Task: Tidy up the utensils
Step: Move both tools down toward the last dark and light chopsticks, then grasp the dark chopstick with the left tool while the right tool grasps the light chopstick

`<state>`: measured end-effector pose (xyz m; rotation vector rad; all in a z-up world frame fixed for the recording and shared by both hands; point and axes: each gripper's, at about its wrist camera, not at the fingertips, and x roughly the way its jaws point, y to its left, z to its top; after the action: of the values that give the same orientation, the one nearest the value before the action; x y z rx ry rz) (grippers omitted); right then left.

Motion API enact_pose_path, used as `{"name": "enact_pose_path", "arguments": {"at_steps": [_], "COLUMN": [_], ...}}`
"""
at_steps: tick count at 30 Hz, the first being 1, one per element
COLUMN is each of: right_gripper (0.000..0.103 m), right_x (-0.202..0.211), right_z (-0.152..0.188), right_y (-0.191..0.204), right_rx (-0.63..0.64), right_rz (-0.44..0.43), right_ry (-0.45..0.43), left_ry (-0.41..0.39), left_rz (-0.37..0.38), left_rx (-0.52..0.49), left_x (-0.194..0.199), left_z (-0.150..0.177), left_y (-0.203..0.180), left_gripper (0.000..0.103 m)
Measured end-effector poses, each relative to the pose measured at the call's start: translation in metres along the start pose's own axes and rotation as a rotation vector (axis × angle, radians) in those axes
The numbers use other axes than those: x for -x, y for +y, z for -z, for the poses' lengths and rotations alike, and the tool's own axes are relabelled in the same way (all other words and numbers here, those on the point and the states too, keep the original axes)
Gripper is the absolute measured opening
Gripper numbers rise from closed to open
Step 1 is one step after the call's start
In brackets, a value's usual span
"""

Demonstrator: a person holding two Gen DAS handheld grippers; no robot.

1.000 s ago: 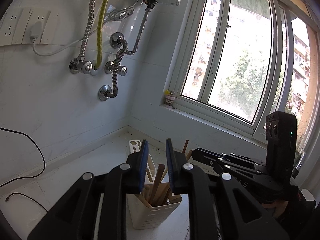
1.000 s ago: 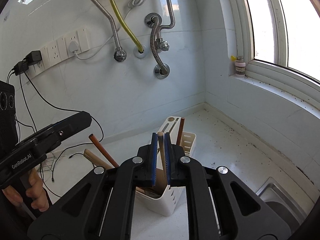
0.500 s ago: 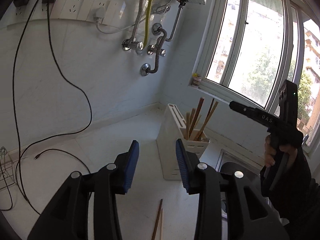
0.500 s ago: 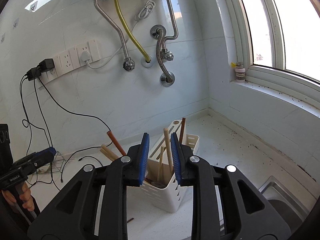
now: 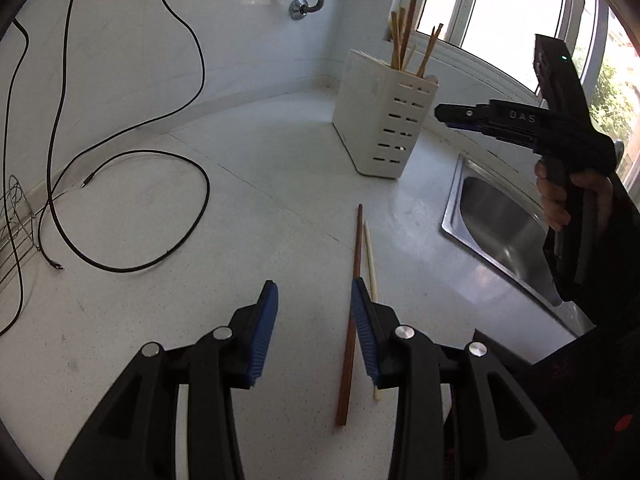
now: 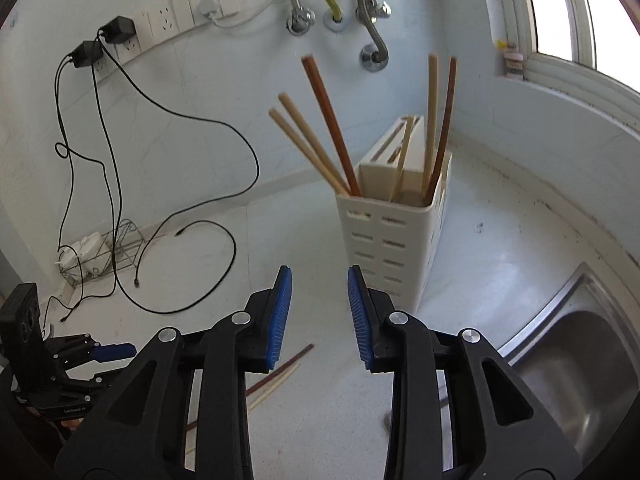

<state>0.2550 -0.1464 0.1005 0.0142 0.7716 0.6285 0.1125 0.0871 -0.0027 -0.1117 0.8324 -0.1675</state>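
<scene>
Claw first: the left claw (image 5: pixel 313 300) hangs low over the bench (image 5: pixel 240 208), its jaws released and holding nothing; they have just been opening. Just to its right, almost under the right-hand blue pad (image 5: pixel 364 336), lie 2 loose chopsticks side by side: a dark brown chopstick (image 5: pixel 354 280) and a pale chopstick (image 5: pixel 370 252) touching or nearly touching it. Both run lengthwise away from the claw, roughly along the line it points, toward the white utensil holder (image 5: pixel 384 120) further out by the sink (image 5: pixel 500 236). So the sticks lie parallel to the jaws, a little right of the gap between them; I judge a small shift to the right would bring the brown one between the pads.

The right claw (image 6: pixel 319 312) is also released and empty, its jaws just having been opening, and it sits higher, near the holder (image 6: pixel 392 248), where 6 or so chopsticks already stand leaning. The left hand is plainly the nearer to the loose pair.
</scene>
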Motion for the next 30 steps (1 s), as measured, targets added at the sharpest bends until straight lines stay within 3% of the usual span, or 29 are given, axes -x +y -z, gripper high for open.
{"name": "enact_pose_path", "arguments": {"at_steps": [6,12,22,30], "right_gripper": [0.028,0.025,0.018,0.017], "right_x": [-0.052,-0.090,-0.115,-0.122], "right_z": [0.045,0.074,0.081,0.079], "right_y": [0.007,0.016,0.033,0.033], "right_rx": [-0.092,-0.180,-0.192,-0.169], "right_rz": [0.023,0.072,0.137,0.180], "right_ry": [0.189,0.301,0.344,0.368], "left_ry": [0.076,0.130,0.135,0.171], "left_rz": [0.066,0.074,0.112,0.126], "left_rx": [-0.078,-0.100,-0.131,-0.194], "left_x": [-0.002,-0.010,-0.017,-0.023], "left_z": [0.030,0.050,0.054,0.052], "left_y": [-0.012,-0.012,-0.009,-0.012], "left_gripper": [0.037,0.037,0.037,0.031]}}
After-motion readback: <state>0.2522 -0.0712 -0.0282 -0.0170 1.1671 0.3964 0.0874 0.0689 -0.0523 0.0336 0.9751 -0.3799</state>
